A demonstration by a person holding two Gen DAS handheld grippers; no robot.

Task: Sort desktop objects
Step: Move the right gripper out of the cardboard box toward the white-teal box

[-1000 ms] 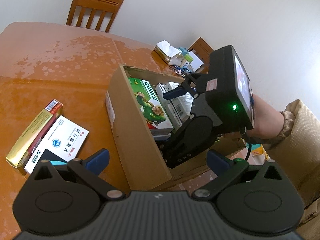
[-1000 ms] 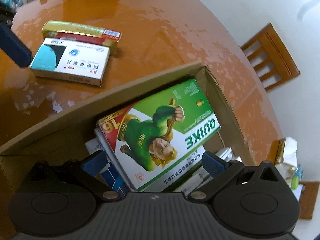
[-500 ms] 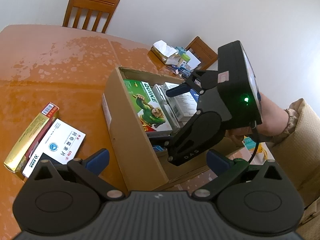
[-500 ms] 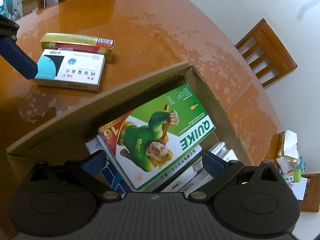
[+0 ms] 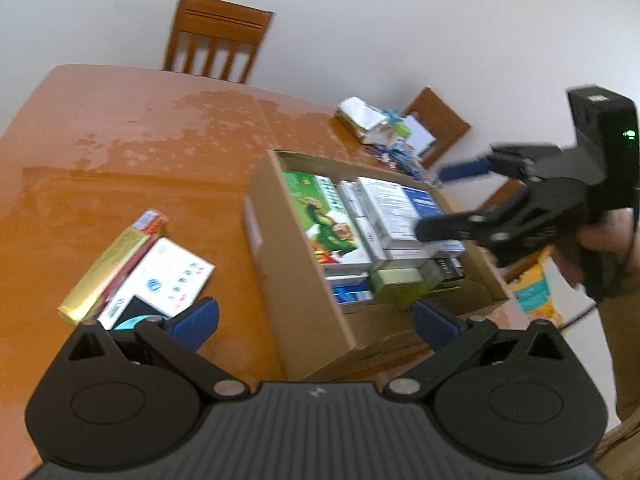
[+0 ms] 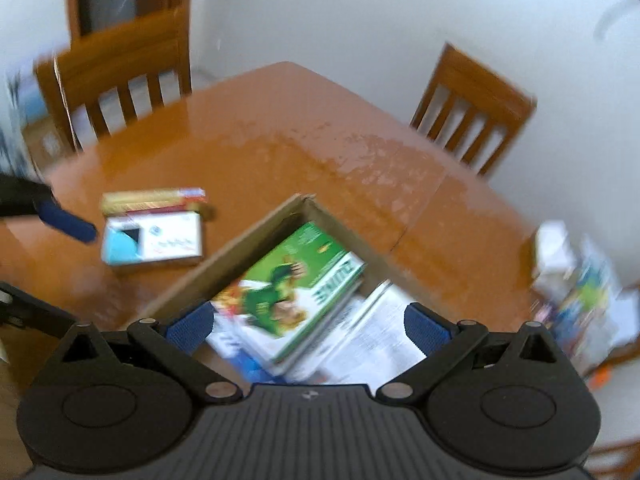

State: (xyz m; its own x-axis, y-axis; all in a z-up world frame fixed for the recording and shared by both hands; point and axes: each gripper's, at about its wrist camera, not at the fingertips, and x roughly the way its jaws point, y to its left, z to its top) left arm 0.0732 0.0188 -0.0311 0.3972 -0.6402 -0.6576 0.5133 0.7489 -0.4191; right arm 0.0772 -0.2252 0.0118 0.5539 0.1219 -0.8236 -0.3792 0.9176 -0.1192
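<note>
Left hand-held gripper: bottom of the left wrist view, blue-padded fingers spread wide, nothing between them. Its left pad sits over the near end of the white carton.

Right hand-held gripper: bottom of the right wrist view, fingers likewise spread and empty, poised above the open box. In the left wrist view the same tool appears at the right edge of the frame, gripped by a person's hand, its tips over the far right part of the box.

Cardboard box: centre of the left wrist view, standing on the worktop, top open, packed with cartons. A green carton with a cartoon figure lies on top along the left side; white and blue cartons fill the right side.

Loose items, lower left of the left wrist view, on the worktop beside the box but apart from it:
- White carton with a teal and black corner, lying flat.
- Gold and red carton, lying flat, touching the white one along its long side.

Clutter of papers and small packages: upper right of centre, at the far worktop edge; contents too blurred to identify, possibly tissues among them.

Wooden chairs: top of the frame, against a white wall.
</note>
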